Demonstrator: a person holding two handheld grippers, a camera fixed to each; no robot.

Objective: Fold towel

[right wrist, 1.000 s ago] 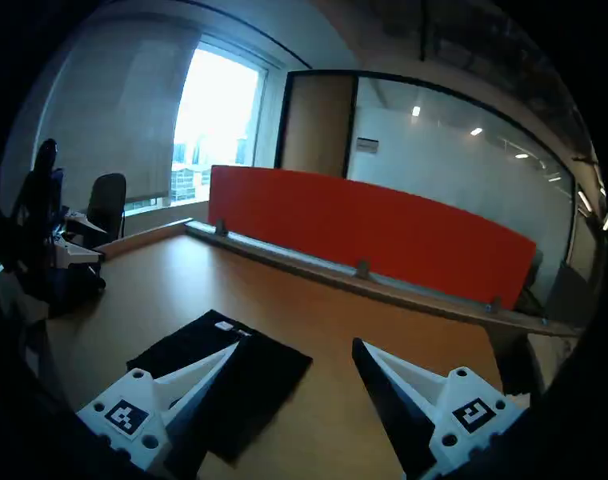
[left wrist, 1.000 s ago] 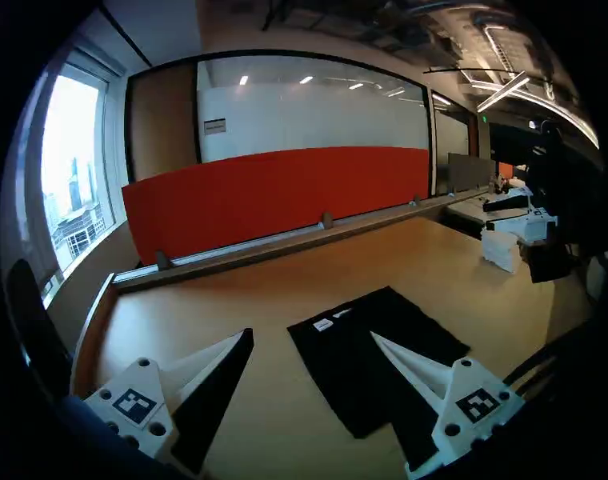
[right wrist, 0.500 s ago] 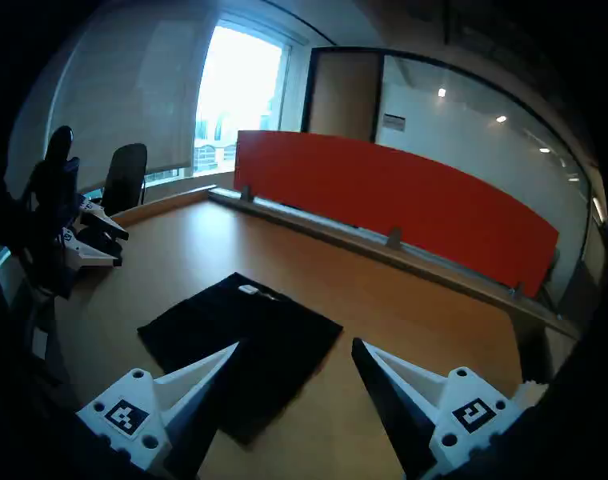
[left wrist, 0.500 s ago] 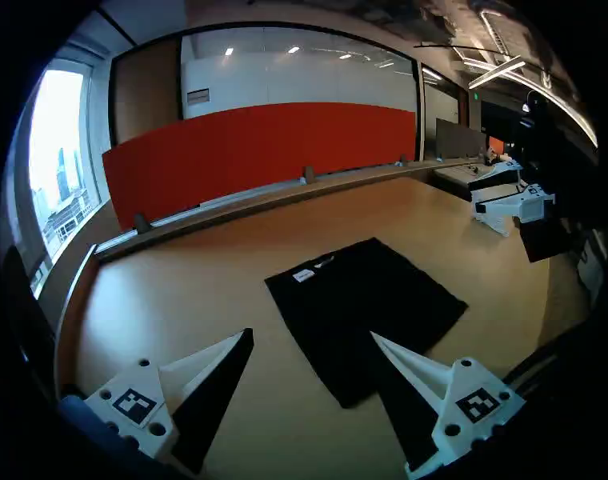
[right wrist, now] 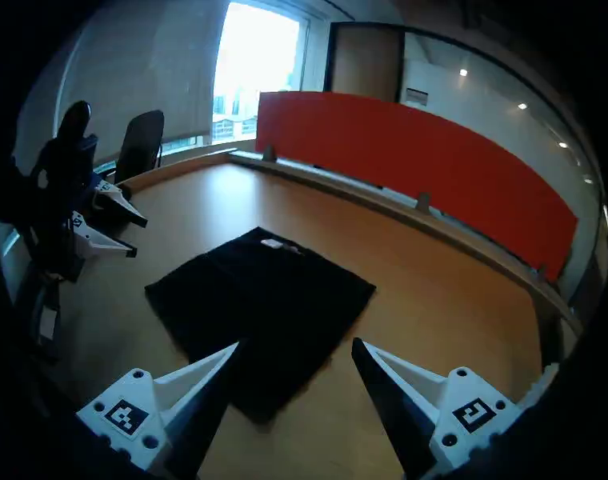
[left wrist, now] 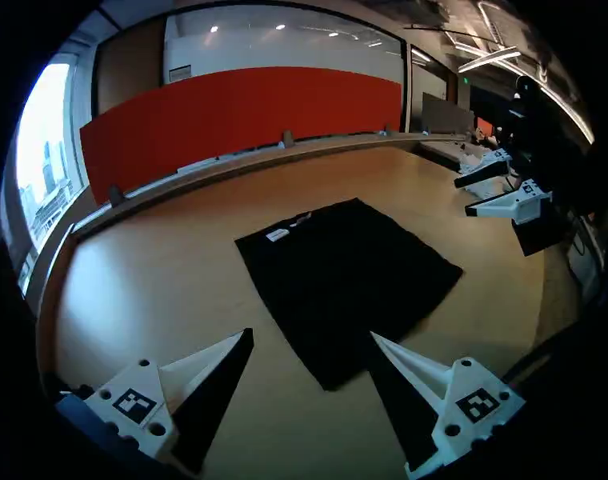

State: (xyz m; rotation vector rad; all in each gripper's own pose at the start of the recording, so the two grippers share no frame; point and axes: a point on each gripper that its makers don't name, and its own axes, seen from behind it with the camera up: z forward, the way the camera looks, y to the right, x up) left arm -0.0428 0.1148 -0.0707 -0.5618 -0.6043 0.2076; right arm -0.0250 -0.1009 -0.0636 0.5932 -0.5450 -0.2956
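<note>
Your left gripper (left wrist: 310, 334) hovers over a pale wooden table (left wrist: 144, 264), jaws spread wide and empty. Your right gripper (right wrist: 296, 343) hovers the same way, with nothing between its fingers. The black towel (left wrist: 344, 272) lies flat on the table just ahead of both. A red partition (left wrist: 240, 112) lines the table's far edge. A bright window (right wrist: 256, 56) and dark chairs (right wrist: 140, 140) stand beyond it.

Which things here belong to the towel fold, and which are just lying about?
In the job: black towel, lying on the table; left gripper, open; right gripper, open.
Lying about: red divider; office chair; window.
</note>
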